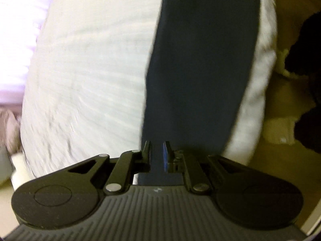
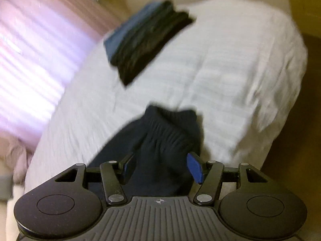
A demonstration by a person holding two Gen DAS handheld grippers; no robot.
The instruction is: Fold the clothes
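The left gripper (image 1: pixel 157 152) has its jaws nearly pressed together, pinching the dark navy garment (image 1: pixel 200 60), which stretches away over the white bed (image 1: pixel 90 70). The right gripper (image 2: pixel 160 166) has its jaws spread around a bunched part. Farther away lies a folded stack (image 2: pixel 148 40).

We see the left gripper (image 1: pixel 157 150), jaws nearly together, with a long dark navy garment (image 1: pixel 200 70) between them, stretching far across a white bed (image 1: pixel 90 70).
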